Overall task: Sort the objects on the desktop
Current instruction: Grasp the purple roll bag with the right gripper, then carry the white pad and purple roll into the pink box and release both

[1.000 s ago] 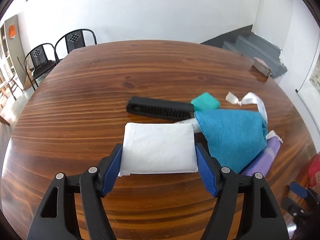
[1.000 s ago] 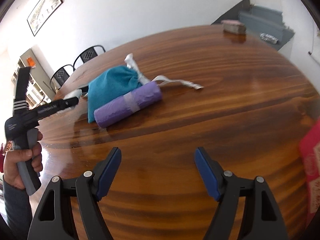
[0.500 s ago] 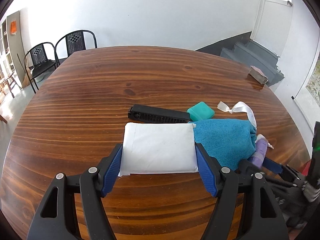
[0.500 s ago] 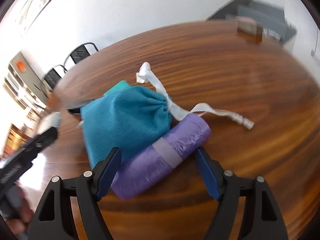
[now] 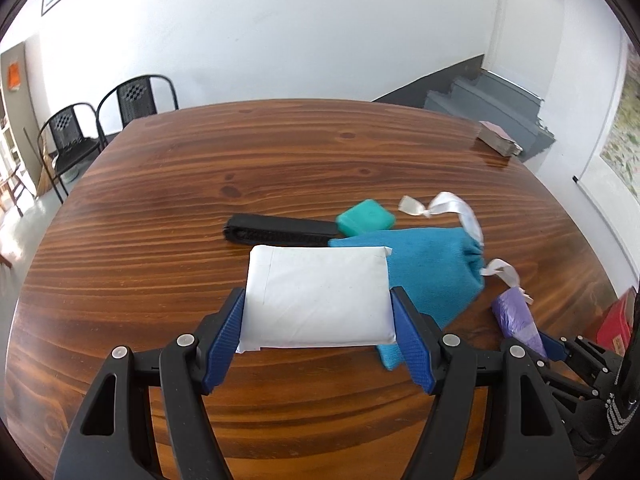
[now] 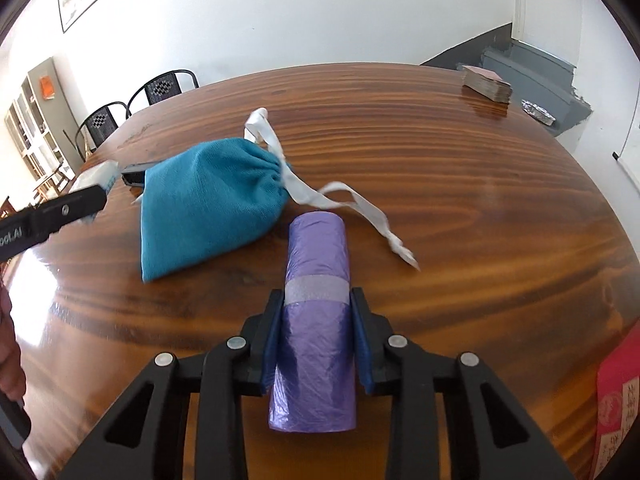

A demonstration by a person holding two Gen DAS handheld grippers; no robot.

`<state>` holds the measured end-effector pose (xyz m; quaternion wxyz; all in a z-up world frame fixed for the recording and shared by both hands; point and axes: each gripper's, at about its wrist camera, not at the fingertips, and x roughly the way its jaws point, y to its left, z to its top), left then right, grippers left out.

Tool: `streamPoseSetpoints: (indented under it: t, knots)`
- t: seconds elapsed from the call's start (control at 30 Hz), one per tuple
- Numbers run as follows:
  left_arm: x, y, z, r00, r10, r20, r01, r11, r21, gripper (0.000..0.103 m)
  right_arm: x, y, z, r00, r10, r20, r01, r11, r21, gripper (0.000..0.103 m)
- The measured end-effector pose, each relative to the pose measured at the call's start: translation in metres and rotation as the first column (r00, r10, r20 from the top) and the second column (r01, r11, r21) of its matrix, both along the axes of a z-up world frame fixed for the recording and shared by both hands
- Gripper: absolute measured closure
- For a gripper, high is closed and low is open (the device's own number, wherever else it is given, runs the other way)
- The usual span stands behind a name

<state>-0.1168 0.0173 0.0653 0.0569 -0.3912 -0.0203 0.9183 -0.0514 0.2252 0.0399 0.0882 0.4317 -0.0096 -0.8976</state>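
Here we have both tools busy over the wooden desk (image 5: pixel 168 208). Our left gripper (image 5: pixel 318 322) has its blue fingers (image 5: pixel 226 334) pressed against the two short sides of a white packet (image 5: pixel 316 296), gripping it; the packet's far edge overlaps the black brush (image 5: pixel 280 230) and the teal drawstring pouch (image 5: pixel 432 272) in the left wrist view. Behind the pouch sits a small green case (image 5: pixel 366 218), touching the end of the brush. The pouch's white ribbon (image 6: pixel 320 192) trails across the wood and ends just beside the purple bag roll (image 6: pixel 316 312).

Our right gripper (image 6: pixel 316 336) is closing its fingers (image 6: pixel 270 344) on that roll, and the pads already press on both of its sides just below the grey band, with the roll lying lengthwise between them and pointing away from the camera. The pouch lies to the left of the roll, near it but apart.

A stack of cards (image 6: pixel 486 84) rests at the desk's far right edge, well apart from everything else. A red box (image 6: pixel 618 408) shows at the near right corner.
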Motion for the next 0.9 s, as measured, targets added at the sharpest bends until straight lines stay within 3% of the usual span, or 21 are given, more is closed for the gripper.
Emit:
streamPoseSetpoints:
  t: [0.13, 0.43, 0.9]
  knots:
    - [0.009, 0.016, 0.007, 0.999, -0.040, -0.027, 0.039, 0.999, -0.016, 0.030, 0.016, 0.011, 0.006, 1.000, -0.015, -0.002, 0.015, 0.999, -0.042, 0.068]
    - [0.037, 0.057, 0.018, 0.987, -0.142, -0.069, 0.138, 0.989, -0.057, 0.030, 0.054, 0.034, 0.033, 0.994, -0.055, -0.097, 0.045, 0.993, -0.105, 0.068]
    - [0.082, 0.136, 0.023, 0.949, -0.305, -0.082, 0.299, 0.951, -0.077, 0.030, 0.122, 0.109, 0.066, 0.957, -0.189, -0.220, 0.161, 0.977, -0.140, 0.068]
